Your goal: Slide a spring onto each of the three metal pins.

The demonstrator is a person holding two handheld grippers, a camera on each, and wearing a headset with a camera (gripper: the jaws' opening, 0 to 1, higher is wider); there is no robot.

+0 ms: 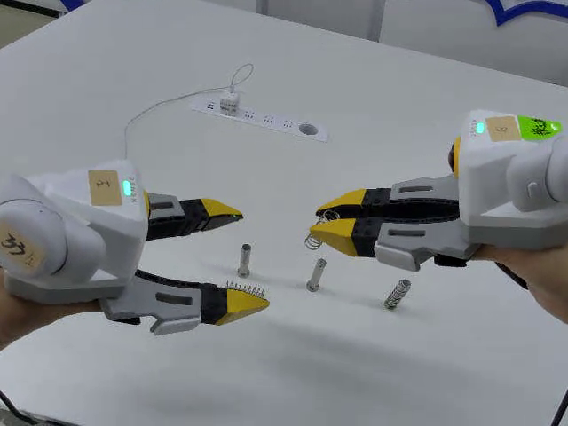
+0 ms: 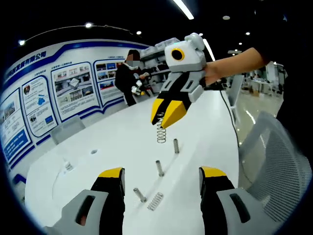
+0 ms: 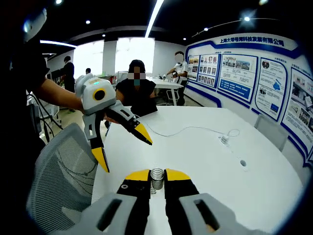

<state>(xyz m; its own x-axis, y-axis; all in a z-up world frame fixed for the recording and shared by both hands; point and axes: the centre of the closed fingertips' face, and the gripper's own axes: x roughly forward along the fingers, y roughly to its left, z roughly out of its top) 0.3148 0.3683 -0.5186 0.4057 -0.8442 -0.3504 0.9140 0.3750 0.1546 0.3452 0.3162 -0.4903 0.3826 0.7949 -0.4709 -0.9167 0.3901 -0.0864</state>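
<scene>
Head view: my left gripper (image 1: 255,259) gapes wide, holding nothing, and a loose spring (image 1: 247,288) lies by its near jaw. My right gripper (image 1: 316,220) pinches a second spring (image 1: 314,240). I count two bare pins, the left pin (image 1: 245,259) and the middle pin (image 1: 316,274), plus a coiled piece (image 1: 398,294) at right. Left gripper view: three pins in a row. Right gripper view: narrow jaws clamp the spring.

Left gripper (image 1: 253,259) and right gripper (image 1: 316,219): white rounded housings, grey-and-black jaws tipped yellow, green lights, tan labels; a bright green sticker at upper right.
</scene>
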